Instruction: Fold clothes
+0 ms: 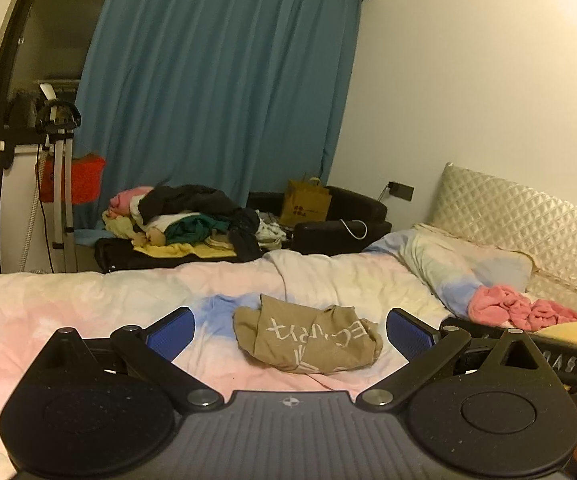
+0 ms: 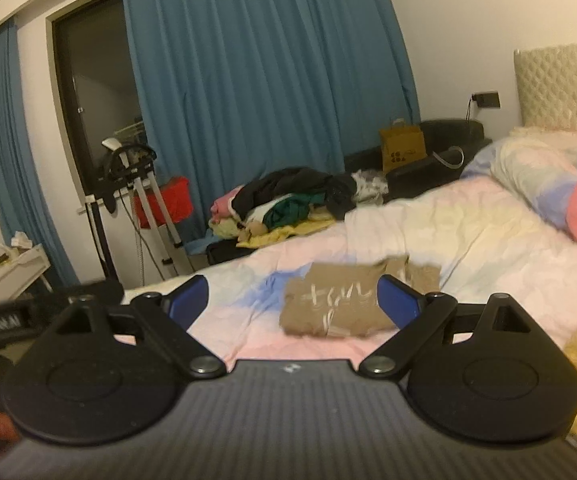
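Note:
A tan garment [image 1: 308,338] with white lettering lies bunched and partly folded on the pastel bedspread [image 1: 88,300]. My left gripper [image 1: 290,328] hovers in front of it, open, with nothing between its blue pads [image 1: 172,330]. In the right wrist view the same tan garment [image 2: 340,304] lies just beyond my right gripper [image 2: 294,298], which is open and empty. Its right pad [image 2: 396,298] overlaps the garment in the view. The right gripper's body [image 1: 528,348] shows at the right edge of the left wrist view.
A pile of mixed clothes [image 1: 192,220] rests on a dark bench past the bed's far edge. A pink cloth [image 1: 520,308] and a pillow [image 1: 460,264] lie at the headboard side. A brown paper bag [image 1: 304,202], a stand [image 1: 58,184] and blue curtains [image 1: 216,80] are behind.

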The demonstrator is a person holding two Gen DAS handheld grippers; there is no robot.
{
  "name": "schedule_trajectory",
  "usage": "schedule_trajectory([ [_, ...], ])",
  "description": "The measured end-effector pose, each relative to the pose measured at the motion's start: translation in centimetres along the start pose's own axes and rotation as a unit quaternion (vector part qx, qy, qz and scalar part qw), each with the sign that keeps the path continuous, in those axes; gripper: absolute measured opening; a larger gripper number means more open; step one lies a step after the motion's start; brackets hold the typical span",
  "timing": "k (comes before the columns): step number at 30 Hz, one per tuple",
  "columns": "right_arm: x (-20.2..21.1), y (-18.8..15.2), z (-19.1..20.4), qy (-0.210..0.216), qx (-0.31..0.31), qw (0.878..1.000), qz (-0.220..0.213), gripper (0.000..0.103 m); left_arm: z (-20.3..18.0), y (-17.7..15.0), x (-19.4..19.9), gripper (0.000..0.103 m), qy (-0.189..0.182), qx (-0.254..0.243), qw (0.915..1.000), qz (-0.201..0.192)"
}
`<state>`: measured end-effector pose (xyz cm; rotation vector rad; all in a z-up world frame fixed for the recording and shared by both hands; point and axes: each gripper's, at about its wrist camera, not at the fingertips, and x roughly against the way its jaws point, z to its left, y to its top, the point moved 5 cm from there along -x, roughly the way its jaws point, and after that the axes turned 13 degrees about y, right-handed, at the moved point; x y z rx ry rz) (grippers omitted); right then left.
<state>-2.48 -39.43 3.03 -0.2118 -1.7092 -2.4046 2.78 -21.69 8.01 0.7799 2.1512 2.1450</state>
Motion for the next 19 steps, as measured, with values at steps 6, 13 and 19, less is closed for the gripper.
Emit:
schedule_trajectory([
  [6,-0.6,-2.4,0.4,-0.008,0.008,1.000,0.009,0.093,1.1,-2.0,0.4,0.103,0.011,0.010,0.9999,0.004],
  [13,-1.5,-3.8,0.8,-0.017,0.023,0.999,0.021,0.093,2.5,-3.2,0.4,0.103,0.025,0.024,0.9994,0.004],
  [19,-2.0,-4.5,1.1,-0.024,0.038,0.999,0.024,0.093,3.0,-3.7,0.4,0.103,0.041,0.019,0.9990,0.004],
])
